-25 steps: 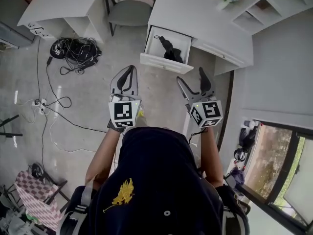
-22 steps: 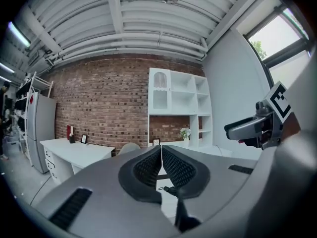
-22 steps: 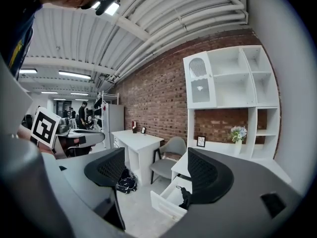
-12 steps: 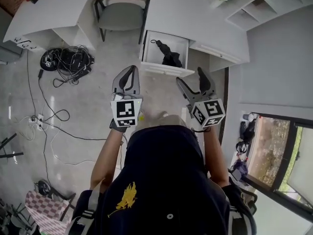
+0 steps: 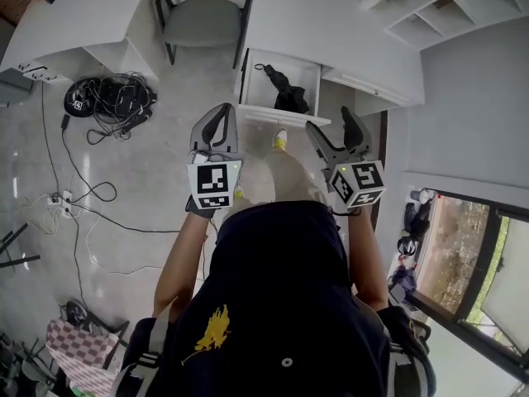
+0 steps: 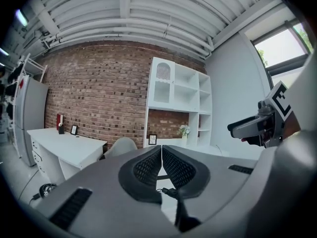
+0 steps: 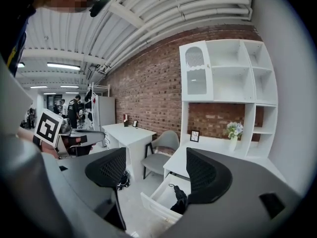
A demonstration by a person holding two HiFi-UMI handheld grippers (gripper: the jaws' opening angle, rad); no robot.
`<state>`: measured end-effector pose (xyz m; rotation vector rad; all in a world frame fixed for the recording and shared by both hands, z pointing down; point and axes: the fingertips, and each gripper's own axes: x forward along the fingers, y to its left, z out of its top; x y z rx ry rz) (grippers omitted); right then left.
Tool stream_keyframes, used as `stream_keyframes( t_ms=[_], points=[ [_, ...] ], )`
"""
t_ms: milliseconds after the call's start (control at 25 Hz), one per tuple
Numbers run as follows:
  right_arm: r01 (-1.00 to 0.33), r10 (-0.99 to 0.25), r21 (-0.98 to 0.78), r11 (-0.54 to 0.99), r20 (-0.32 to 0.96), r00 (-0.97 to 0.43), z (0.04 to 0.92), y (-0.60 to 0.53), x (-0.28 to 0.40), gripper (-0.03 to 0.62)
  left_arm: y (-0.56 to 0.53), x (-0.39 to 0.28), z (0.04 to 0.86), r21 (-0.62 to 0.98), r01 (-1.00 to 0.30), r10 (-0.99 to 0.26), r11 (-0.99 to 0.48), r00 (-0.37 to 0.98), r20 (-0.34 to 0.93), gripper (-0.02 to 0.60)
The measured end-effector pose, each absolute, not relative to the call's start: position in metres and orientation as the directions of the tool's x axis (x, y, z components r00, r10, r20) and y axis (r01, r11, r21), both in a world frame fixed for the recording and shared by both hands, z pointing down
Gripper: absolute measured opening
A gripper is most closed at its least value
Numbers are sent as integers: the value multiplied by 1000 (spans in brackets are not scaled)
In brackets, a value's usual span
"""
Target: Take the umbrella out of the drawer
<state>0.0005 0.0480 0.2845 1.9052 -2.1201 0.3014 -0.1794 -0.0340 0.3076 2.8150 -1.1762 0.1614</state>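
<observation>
**Head view, looking steeply down.** My landmark is the white, box-shaped drawer (image 5: 281,116), which stands pulled out of the smooth white desk (image 5: 331,23). Inside it, on the pale drawer floor, lies the black folded fabric umbrella (image 5: 283,89), a slim, crumpled bundle. I read its long axis as a diagonal. The thin end, with a small loop, points toward the drawer's back left corner, and the bulkier gathered end lies near its front right corner.

**Grippers.** Both are held short of the drawer's front panel, above the smooth grey floor.
- The grey moulded left gripper (image 5: 217,112), with black mesh-textured pads, sits off the left part of the drawer front. In its own view the left gripper (image 6: 161,150) has its pads pressed together with nothing between them.
- The matching grey right gripper (image 5: 332,122) sits off the drawer's right front corner. In its own view the right gripper (image 7: 156,157) has its jaws spread wide and grips nothing.

Past the right gripper's jaws, the umbrella (image 7: 179,197) shows inside the drawer (image 7: 157,209), partly behind one jaw.

**Surroundings.** Left of the drawer stands a grey rounded chair (image 5: 202,15). Farther left of the drawer, a tangle of black cables (image 5: 111,98) lies on the floor
</observation>
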Motion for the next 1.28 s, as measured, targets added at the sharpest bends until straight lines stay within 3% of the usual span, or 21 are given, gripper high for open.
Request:
stream_keyframes(
  t_ms=[640,1040,1280],
  points=[
    [-967,-925,-25,254,286,-251,302,-119,90,400,-154,-95,314,-65,-778,-768,-625,597,232,21],
    [-960,-903,-96,262,328,-279,339,-150,161,400,-180,-23,339,-94,-757,-735,-646,585,342,21],
    [-948,-863,-108,299,394,-317,362,-162,162,400,-182,-19,357,-66,-760,-719,-647,578,386,20]
  ],
)
